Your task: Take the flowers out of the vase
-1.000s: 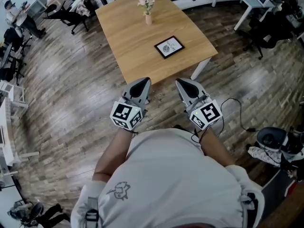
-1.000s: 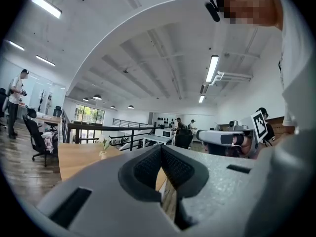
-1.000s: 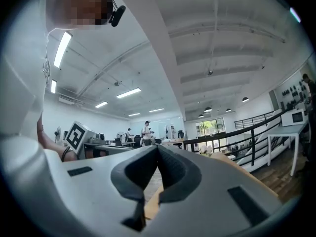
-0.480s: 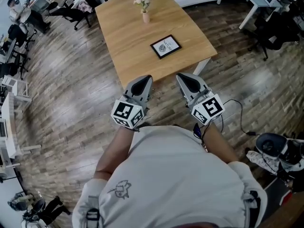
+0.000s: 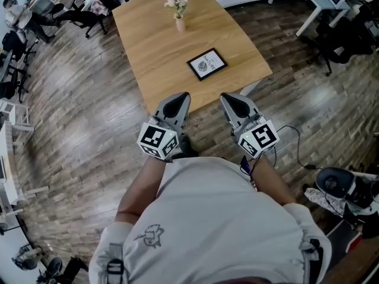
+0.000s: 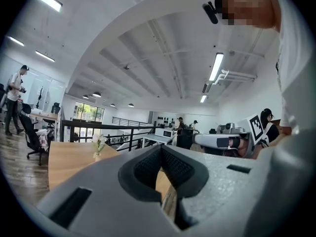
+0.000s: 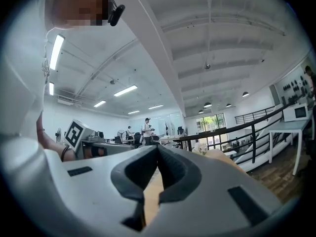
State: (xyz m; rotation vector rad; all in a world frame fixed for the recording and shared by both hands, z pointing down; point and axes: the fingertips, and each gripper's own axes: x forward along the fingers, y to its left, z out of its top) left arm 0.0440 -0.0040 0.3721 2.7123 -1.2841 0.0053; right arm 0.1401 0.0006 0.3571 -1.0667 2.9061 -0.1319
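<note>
Flowers, pale pink with green stems, are standing upright in a small pinkish vase near the far edge of the wooden worktop, about midway between its two long edges. Nothing is touching them.

I am holding my left gripper and my right gripper side by side and level, both pointing toward the worktop. In the head view their tips are sitting at its near edge, well apart from the vase. A framed picture is lying flat on the worktop between the grippers and the vase, closer to the right edge.

In the left gripper view my dark fingers are pressing together at the tips, with nothing between them. The flowers are showing small beyond them to the left, on the worktop. In the right gripper view the fingers are likewise pressing together on nothing, with only bare wood showing through the gap below their tips.

Each gripper is carrying its marker cube close to my chest. Wood-plank floor is surrounding the worktop, and a dark cable is trailing across it to my right.
</note>
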